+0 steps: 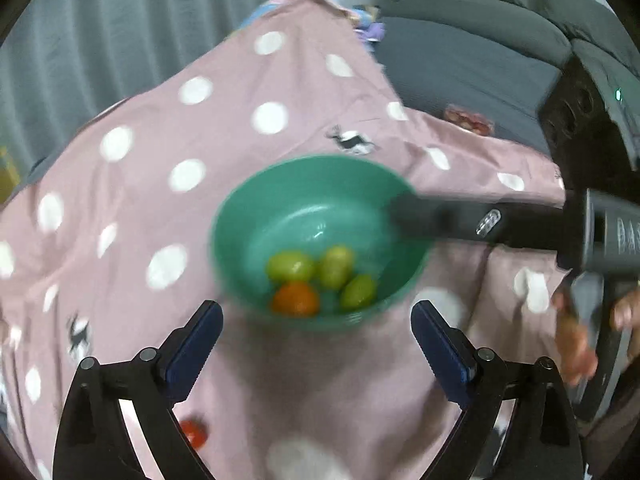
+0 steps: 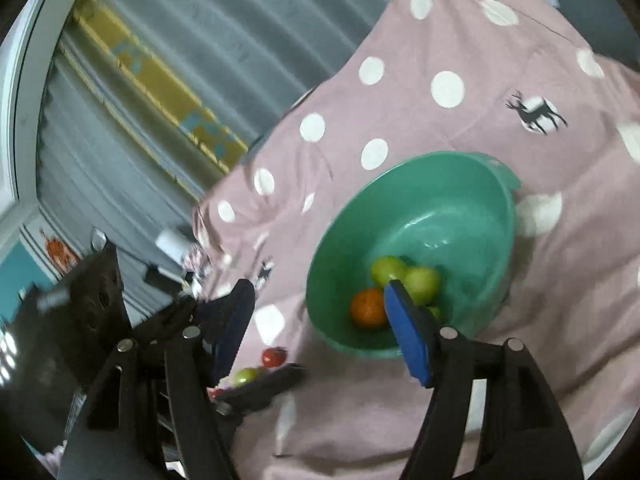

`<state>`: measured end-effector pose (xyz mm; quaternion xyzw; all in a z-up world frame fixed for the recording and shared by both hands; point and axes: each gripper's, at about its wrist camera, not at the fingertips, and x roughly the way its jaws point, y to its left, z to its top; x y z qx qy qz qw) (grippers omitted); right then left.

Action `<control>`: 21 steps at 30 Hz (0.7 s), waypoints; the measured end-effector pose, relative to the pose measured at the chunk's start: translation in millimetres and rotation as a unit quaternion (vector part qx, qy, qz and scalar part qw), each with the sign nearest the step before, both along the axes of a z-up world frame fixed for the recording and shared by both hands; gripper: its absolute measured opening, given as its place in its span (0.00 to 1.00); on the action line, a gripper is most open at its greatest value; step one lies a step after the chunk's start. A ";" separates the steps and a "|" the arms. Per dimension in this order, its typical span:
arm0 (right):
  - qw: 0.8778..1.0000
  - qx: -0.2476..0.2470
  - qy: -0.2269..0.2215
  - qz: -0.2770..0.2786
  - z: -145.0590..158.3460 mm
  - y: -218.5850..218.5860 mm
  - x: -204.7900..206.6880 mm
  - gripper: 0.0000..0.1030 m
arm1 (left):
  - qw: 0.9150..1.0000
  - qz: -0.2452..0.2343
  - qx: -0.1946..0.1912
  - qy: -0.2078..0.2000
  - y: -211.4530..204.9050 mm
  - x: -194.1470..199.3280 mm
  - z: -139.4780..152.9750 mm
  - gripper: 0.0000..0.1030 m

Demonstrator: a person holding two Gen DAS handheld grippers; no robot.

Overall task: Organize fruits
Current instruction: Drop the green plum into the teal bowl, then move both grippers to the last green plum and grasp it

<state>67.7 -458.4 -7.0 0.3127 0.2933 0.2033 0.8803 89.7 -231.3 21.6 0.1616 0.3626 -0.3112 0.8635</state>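
We see a surface draped in a pink polka-dot cloth (image 1: 132, 208), with grey curtains (image 1: 100, 32) and a dark sofa (image 1: 472, 40) behind. A green bowl (image 1: 248, 216) holds three green fruits (image 1: 290, 266) and one orange fruit (image 1: 296, 299). The left hand-held gripper (image 1: 316, 340) stands wide and empty just before the bowl. The right hand-held gripper (image 2: 320, 332) is also parted, holding nothing. A red fruit (image 2: 274, 357) lies on the cloth outside the bowl.
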 end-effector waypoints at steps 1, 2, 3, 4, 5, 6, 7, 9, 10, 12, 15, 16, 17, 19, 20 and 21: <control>1.000 0.011 -0.002 -0.002 -1.8 0.3 -5.6 0.67 | 1.000 0.015 -0.008 0.001 14.4 -3.6 2.5 0.92; 1.000 0.020 -0.003 -0.002 -3.5 2.6 -10.3 0.68 | 0.999 0.032 -0.020 0.001 30.3 -8.0 5.5 0.92; 0.999 0.031 -0.004 0.002 -6.4 7.6 -16.9 0.69 | 0.998 0.056 -0.041 -0.001 52.4 -14.4 9.0 0.94; 0.999 0.035 -0.005 0.007 -7.6 13.7 -20.6 0.70 | 0.995 0.075 -0.060 0.001 70.0 -18.9 11.4 0.96; 0.999 0.037 -0.007 0.012 -8.3 19.4 -24.6 0.70 | 0.991 0.098 -0.092 0.006 95.8 -27.2 13.2 0.97; 0.999 0.035 -0.007 0.020 -10.3 29.6 -29.3 0.70 | 0.987 0.115 -0.115 0.007 113.3 -35.1 12.6 0.97; 0.999 0.029 -0.009 0.031 -11.2 41.1 -33.0 0.70 | 0.981 0.136 -0.137 0.010 134.1 -43.7 11.3 0.97; 0.998 0.010 -0.015 0.058 -12.4 65.1 -39.4 0.70 | 0.972 0.172 -0.158 0.014 168.8 -61.3 3.9 0.99; 0.997 -0.006 -0.018 0.076 -13.0 81.7 -43.0 0.70 | 0.969 0.188 -0.161 0.014 181.0 -68.6 -0.1 0.99; 0.993 -0.037 -0.019 0.109 -15.7 113.2 -46.8 0.70 | 0.960 0.231 -0.157 0.016 215.7 -88.0 -12.1 0.99; 0.984 -0.086 -0.007 0.159 -25.5 162.0 -46.7 0.70 | 0.954 0.264 -0.142 0.022 245.9 -112.6 -29.6 0.99; 0.981 -0.098 -0.002 0.170 -29.2 173.6 -46.0 0.70 | 0.954 0.267 -0.134 0.025 251.5 -118.7 -34.3 0.99; 0.978 -0.111 0.003 0.178 -32.8 184.1 -45.8 0.70 | 0.954 0.270 -0.126 0.027 255.2 -123.4 -38.3 0.99; 0.971 -0.139 0.016 0.195 -41.9 206.9 -50.5 0.70 | 0.957 0.271 -0.103 0.031 259.4 -133.7 -46.9 0.99; 0.969 -0.144 0.019 0.200 -45.1 213.9 -53.0 0.70 | 0.958 0.271 -0.092 0.035 261.4 -139.2 -51.6 0.99; 0.967 -0.145 0.024 0.206 -47.9 222.7 -58.7 0.70 | 0.958 0.268 -0.088 0.041 262.5 -143.4 -53.7 0.99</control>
